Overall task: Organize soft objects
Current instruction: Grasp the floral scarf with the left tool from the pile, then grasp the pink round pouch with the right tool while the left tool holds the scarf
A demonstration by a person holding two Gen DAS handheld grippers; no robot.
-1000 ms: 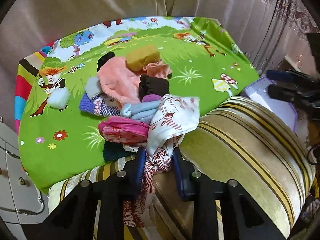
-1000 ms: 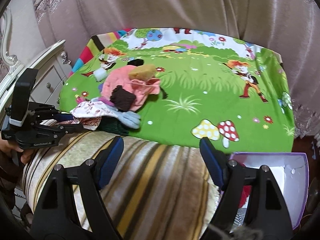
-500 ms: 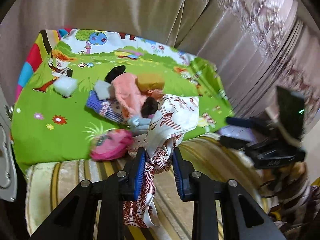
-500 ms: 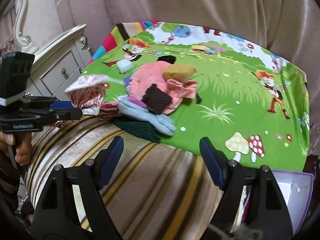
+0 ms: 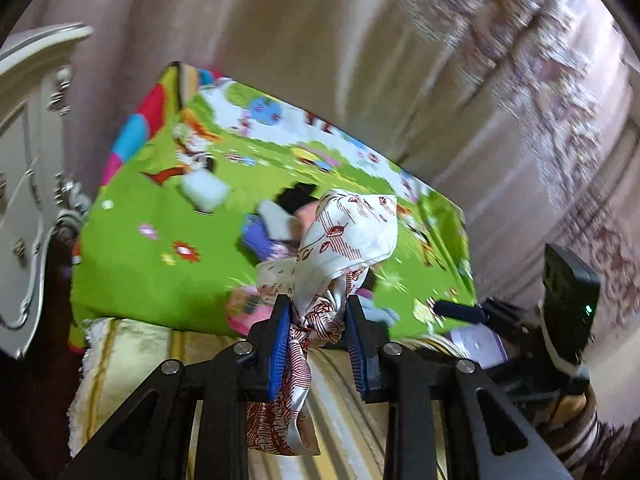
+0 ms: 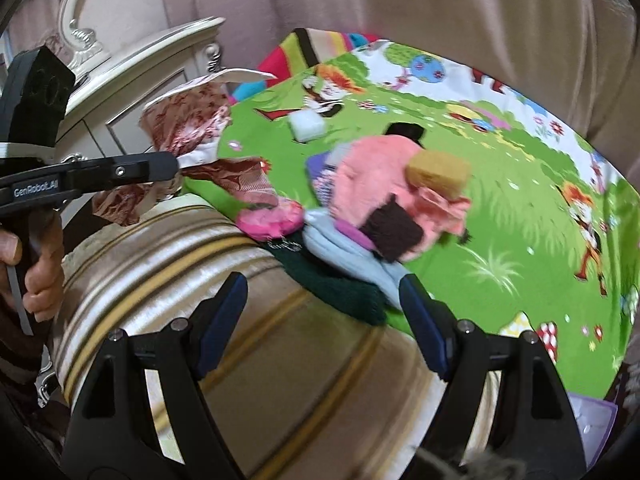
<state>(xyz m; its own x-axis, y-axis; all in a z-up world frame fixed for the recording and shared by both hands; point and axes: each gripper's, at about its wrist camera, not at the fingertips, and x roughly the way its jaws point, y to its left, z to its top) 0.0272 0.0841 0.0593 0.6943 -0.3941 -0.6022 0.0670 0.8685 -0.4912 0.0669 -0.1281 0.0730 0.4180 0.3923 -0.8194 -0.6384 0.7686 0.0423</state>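
Clamping a patterned scarf (image 5: 352, 240) between its pads, left gripper (image 5: 316, 336) lifted off the green mat (image 5: 132, 280) (scarf ends dangling), right gripper (image 6: 324, 320) spread wide, empty, over the striped cushion (image 6: 168, 264), sock pile (image 6: 384, 196) beyond.

soft indoor light, heavy motion blur, fisheye bending and dark corners.

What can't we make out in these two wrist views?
- Pile, left wrist view: motion blur, and the held scarf covers its middle.
- Purple box, right wrist view: cut by the frame edge, contents unseen.
- Dark green knit, right wrist view: partly under the blue sock, type unclear.
- Left hand-held gripper: scarf hides its pads.
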